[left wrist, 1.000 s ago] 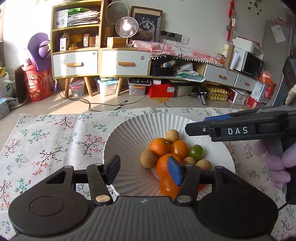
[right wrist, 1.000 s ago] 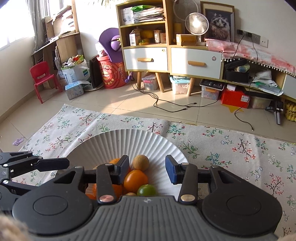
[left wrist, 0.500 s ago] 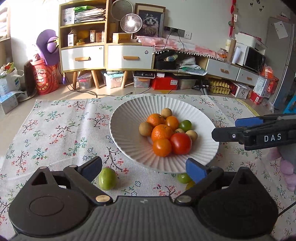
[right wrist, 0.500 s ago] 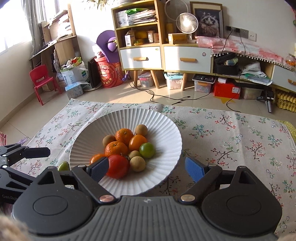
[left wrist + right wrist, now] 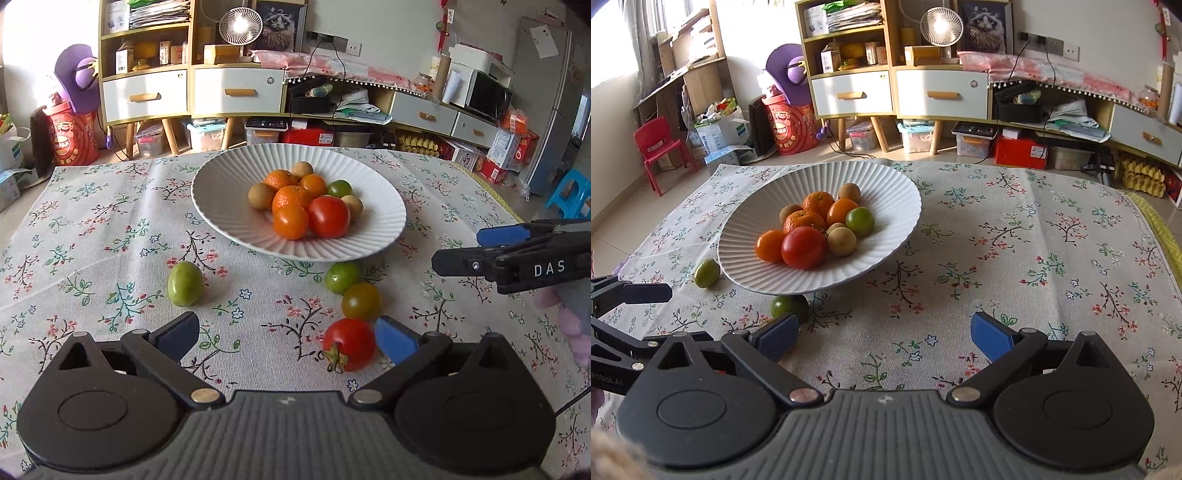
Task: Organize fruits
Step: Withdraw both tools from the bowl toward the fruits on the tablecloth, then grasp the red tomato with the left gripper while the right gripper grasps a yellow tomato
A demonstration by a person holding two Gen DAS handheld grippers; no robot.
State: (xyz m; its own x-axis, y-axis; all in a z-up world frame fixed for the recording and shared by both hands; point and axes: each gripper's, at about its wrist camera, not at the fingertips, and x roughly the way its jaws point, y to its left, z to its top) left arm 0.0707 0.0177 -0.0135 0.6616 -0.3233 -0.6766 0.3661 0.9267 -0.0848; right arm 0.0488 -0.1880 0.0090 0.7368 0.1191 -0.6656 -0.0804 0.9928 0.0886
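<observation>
A white ribbed plate (image 5: 229, 206) sits mid-table and holds oranges, a red tomato (image 5: 328, 216), a green fruit and several brown longans. On the cloth in front of it lie a green fruit (image 5: 185, 283), a green tomato (image 5: 344, 277), an olive tomato (image 5: 361, 301) and a red tomato (image 5: 349, 344). My left gripper (image 5: 286, 328) hovers near them with its jaws opening; the red tomato lies just inside its right pad and is not gripped. My right gripper (image 5: 882, 328) hangs to the right, its jaws opening over bare cloth. It faces the plate (image 5: 886, 192) and the green tomato (image 5: 788, 307).
A floral cloth (image 5: 1034, 258) covers the table, whose right edge shows a yellow border. The right gripper's fingers (image 5: 458, 260) reach in from the right of the left wrist view. Behind the table are cabinets, boxes and a red chair (image 5: 657, 147).
Both grippers have drawn back from over the plate toward the near side. Their jaws have spread wide. The loose fruits on the cloth have come into view.
</observation>
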